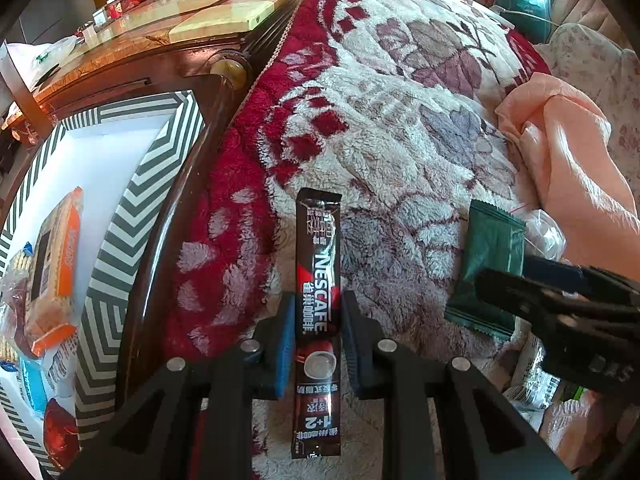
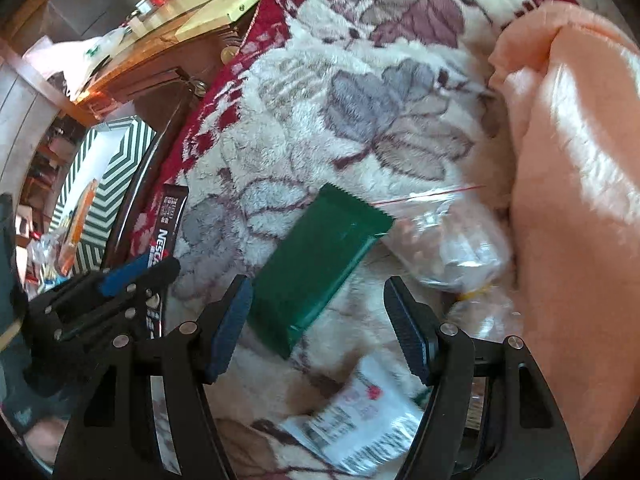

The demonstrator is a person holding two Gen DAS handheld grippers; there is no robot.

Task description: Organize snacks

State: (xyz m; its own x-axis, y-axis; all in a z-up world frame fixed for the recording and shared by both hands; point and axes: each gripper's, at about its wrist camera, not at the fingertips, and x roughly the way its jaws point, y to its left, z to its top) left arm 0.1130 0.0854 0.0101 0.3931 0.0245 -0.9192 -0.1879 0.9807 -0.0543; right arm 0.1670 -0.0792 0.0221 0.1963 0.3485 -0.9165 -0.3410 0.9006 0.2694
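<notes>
- Between the left gripper's (image 1: pixel 318 332) closed blue pads stood the dark slim Nescafé coffee stick (image 1: pixel 318 304), long axis running straight ahead along the fingers, over the fleecy floral blanket (image 1: pixel 400 120);
- left of it, nearer this hand, lay the chevron-striped white box (image 1: pixel 120 216);
- the right gripper (image 2: pixel 320 320) hung wide open, empty, above the green foil sachet (image 2: pixel 316 256).

Reds, greens and stripes on a flowered blanket
The blanket (image 1: pixel 400 120) is cream with crimson border and mauve flowers; coffee stick (image 1: pixel 318 280) dark brown and red; packet (image 2: pixel 320 264) green; box (image 1: pixel 132 200) grey-and-white striped; cloth (image 2: pixel 580 160) peach
</notes>
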